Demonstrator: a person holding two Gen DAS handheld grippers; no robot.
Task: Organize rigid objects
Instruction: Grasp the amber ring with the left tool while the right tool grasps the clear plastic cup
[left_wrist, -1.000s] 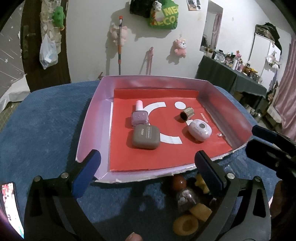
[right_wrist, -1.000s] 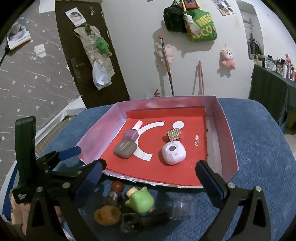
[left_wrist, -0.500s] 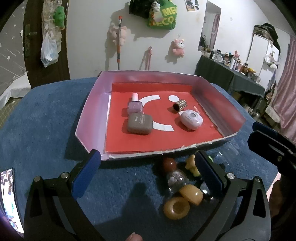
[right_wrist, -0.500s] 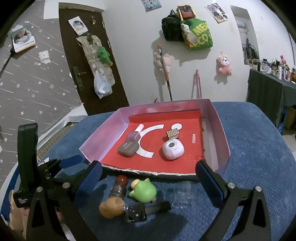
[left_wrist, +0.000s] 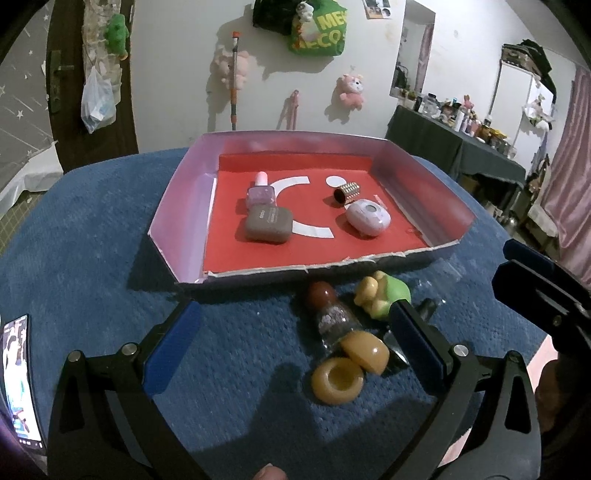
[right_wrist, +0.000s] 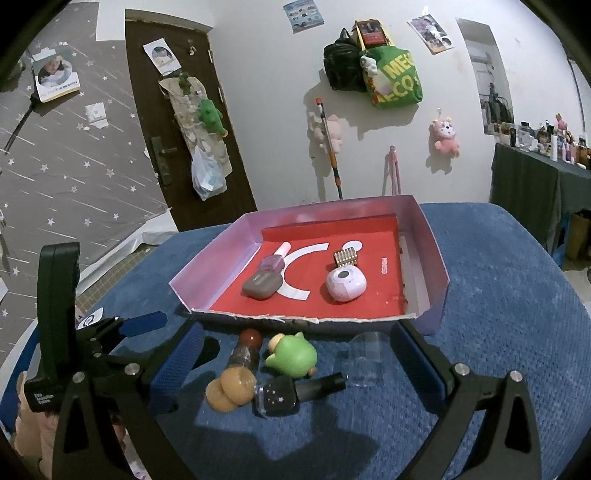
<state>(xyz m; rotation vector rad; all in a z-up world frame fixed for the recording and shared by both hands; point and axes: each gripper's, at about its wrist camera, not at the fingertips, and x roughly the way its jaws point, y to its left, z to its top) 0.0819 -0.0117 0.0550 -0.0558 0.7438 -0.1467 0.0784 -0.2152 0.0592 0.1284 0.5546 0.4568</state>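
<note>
Black polish bottle (left_wrist: 424, 308) behind left finger (left_wrist: 415, 341)

Left gripper (left_wrist: 295, 343), seen along its own two fingers: the jaws stand wide apart, the blue pads (left_wrist: 171, 343) facing each other across an open gap, nothing held between them. Black finger arms converge toward the lower frame edge, where a fingertip of the holding hand (left_wrist: 271, 472) shows. Right gripper (right_wrist: 295, 363), seen likewise: jaws spread equally wide, blue pads (right_wrist: 177, 363) on either side, nothing clamped. Each gripper appears in the other's view, the right at the right edge of the left view, the left at the lower left of the right view, so the two are side by side, both pointing forward.
</note>
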